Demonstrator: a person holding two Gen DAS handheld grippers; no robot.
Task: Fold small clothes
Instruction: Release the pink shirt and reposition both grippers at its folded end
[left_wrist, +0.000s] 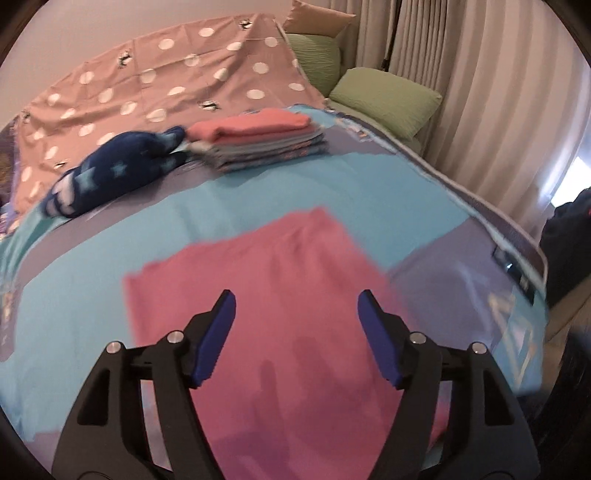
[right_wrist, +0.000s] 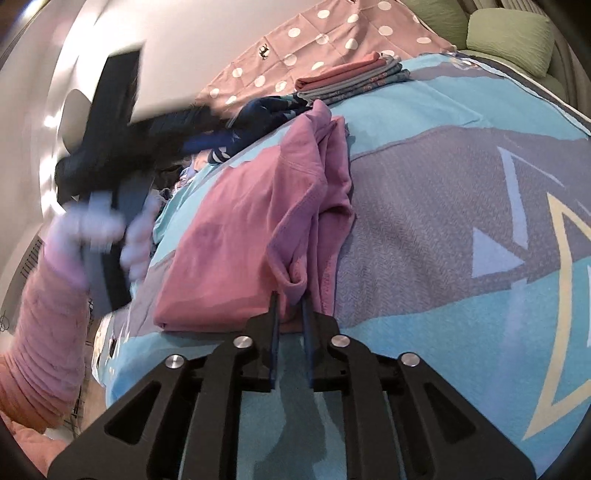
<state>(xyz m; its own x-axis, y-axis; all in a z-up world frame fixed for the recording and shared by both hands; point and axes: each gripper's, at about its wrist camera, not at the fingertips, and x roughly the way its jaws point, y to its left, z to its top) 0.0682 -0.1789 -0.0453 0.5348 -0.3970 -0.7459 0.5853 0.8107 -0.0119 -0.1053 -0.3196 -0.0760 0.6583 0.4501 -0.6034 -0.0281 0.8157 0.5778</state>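
From your left wrist camera, your left gripper (left_wrist: 297, 306) hangs over the pink cotton garment (left_wrist: 280, 295), which lies spread flat on the blue and grey patterned bedspread (left_wrist: 229, 199). Its blue-padded jaws stand wide apart with nothing clamped; the cloth shows between them but the pads do not press it. Farther up the bed sits a stack of folded small clothes (left_wrist: 258, 142), a pink piece on top, and just beside it on the left a crumpled navy garment with pale stars (left_wrist: 114, 173). Behind them lies a dusty pink sheet with white polka dots (left_wrist: 162, 81), and green pillows (left_wrist: 388, 99) rest near the cream curtains (left_wrist: 480, 92).

From your right wrist camera, your right gripper (right_wrist: 290, 301) has its jaws nearly closed, a narrow gap left, and a bunched fold of the pink garment's (right_wrist: 236, 236) near edge sits at the fingertips; whether the pads still pinch it you cannot tell. The garment's right side is folded over in a ridge running up the bed. At the left, blurred, your gloved left hand (right_wrist: 99, 229) and pink sleeve (right_wrist: 44, 314) carry the other gripper above the bed.
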